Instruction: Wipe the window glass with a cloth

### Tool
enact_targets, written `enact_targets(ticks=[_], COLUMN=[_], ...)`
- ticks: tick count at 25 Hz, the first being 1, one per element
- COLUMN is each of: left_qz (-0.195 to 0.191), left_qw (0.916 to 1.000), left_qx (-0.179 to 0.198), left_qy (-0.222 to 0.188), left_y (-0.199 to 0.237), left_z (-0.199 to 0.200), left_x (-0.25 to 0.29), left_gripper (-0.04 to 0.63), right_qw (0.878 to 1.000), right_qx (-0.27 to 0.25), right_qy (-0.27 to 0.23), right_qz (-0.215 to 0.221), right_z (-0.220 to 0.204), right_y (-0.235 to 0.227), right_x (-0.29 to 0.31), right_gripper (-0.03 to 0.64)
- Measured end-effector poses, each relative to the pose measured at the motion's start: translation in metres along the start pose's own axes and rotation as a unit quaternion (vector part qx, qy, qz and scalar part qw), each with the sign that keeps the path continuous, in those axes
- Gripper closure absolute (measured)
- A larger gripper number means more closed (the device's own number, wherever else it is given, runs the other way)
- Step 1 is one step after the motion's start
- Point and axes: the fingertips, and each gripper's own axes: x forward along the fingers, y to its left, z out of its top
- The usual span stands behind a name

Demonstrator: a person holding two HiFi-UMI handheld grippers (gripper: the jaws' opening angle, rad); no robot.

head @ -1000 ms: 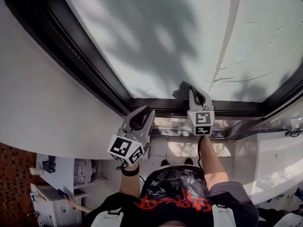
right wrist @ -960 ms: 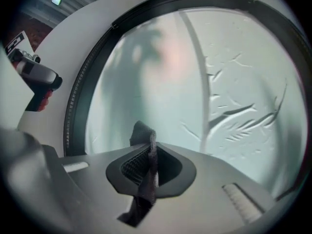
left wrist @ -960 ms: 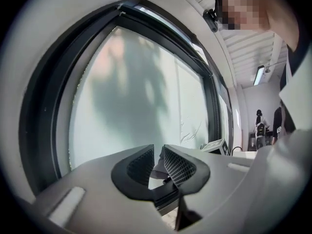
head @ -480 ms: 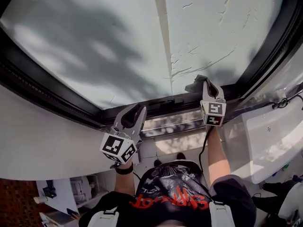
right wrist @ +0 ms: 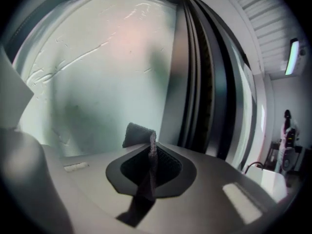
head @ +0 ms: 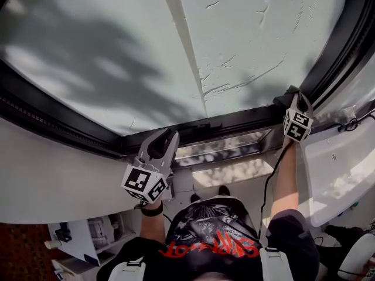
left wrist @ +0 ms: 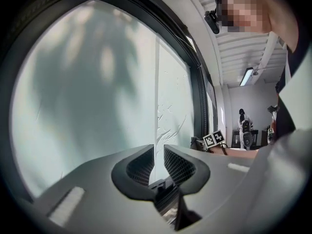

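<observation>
- The right gripper (head: 295,97) is held up at the lower right corner of the window glass (head: 117,51), just beside the dark window frame (head: 337,45).
- A grey cloth (right wrist: 140,134) is clamped between its jaws. A folded end is pushed out past the jaw tips toward the pane, and the rest is trailed back between the pads.
- The cloth is seen at the glass in the head view, but contact cannot be confirmed.
- The left gripper (head: 163,140) is held lower, in front of the frame's bottom rail and well apart from the right gripper.
- Its jaws are parted by a narrow gap, and nothing is gripped; only the pane is seen through the gap.
- The glass is made cloudy by a wrinkled film, which is divided by a vertical seam (head: 181,40). Soft shadows are cast across its left part.
</observation>
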Motion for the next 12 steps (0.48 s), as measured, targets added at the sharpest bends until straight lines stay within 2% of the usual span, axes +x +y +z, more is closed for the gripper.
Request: enact_targets(ticks=[2, 3, 5, 6, 8, 9, 10, 12], left_qz=[0.012, 0.017, 0.037, 0.056, 0.097, 0.116, 0.135, 0.171], left_qw=[0.9999, 0.9998, 0.9992, 0.9984, 0.9953, 0.9932, 0.9908, 0.9851], left_qx=[0.002, 0.005, 0.007, 0.005, -0.001, -0.003, -0.005, -0.01], left_qy=[0.006, 0.007, 0.009, 0.011, 0.007, 0.002, -0.003, -0.013], left_y=[0.009, 0.014, 0.03, 0.039, 0.056, 0.064, 0.072, 0.087], left_z=[-0.002, -0.003, -0.006, -0.008, -0.01, -0.01, -0.011, -0.013], left_x=[-0.003, -0.006, -0.021, -0.033, -0.061, -0.074, -0.089, -0.121], left_gripper=[0.538, 0.538, 0.538, 0.538, 0.538, 0.538, 0.538, 0.54], right_qw=[0.999, 0.996, 0.986, 0.981, 0.966, 0.95, 0.928, 0.878], right_qx=[0.035, 0.07, 0.141, 0.154, 0.149, 0.146, 0.149, 0.155], right_qy=[-0.018, -0.039, -0.089, -0.11, -0.138, -0.145, -0.146, -0.13], right_qz=[-0.034, -0.036, 0.004, 0.044, 0.161, 0.233, 0.308, 0.434], right_z=[0.004, 0.01, 0.027, 0.036, 0.052, 0.058, 0.063, 0.066], right_y=[-0.007, -0.002, 0.038, 0.074, 0.173, 0.229, 0.284, 0.387], right_x=[-0.008, -0.021, -0.06, -0.082, -0.121, -0.14, -0.16, -0.199], right_gripper=[0.598, 0.598, 0.598, 0.598, 0.598, 0.598, 0.598, 0.598])
